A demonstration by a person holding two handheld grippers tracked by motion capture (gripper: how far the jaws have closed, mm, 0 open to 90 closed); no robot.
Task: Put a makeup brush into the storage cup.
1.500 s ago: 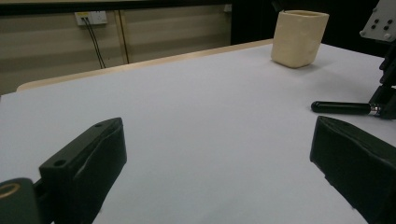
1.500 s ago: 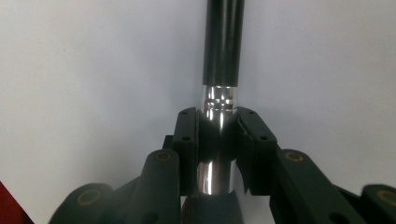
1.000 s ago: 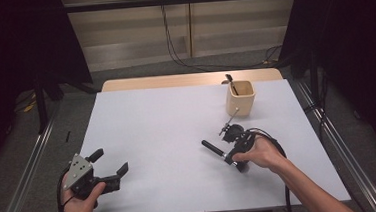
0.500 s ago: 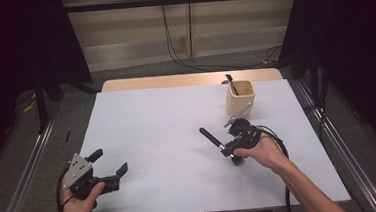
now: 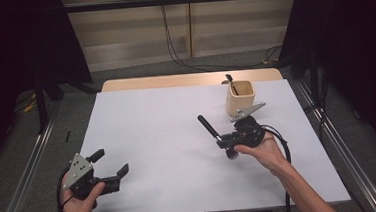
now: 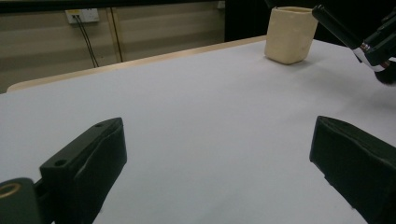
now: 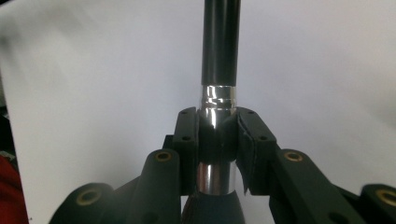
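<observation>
A utensil with a black handle and a silver collar sticks out up and to the left of my right gripper, right of the table's middle. The right gripper is shut on that collar, and the handle runs straight ahead over the white tabletop. A beige cup stands just beyond it with another dark utensil in it. At the front left, a hand holds my left gripper low over the table. The left gripper is open with nothing between its jaws.
The white sheet covers the table, with a strip of bare wood at the far edge. Metal rails run along both sides. The left gripper view shows the cup and the held utensil far right.
The free end of the utensil's handle has swung away from the person, toward the far side of the table, as the right hand turned slightly. The left gripper has stayed put.
</observation>
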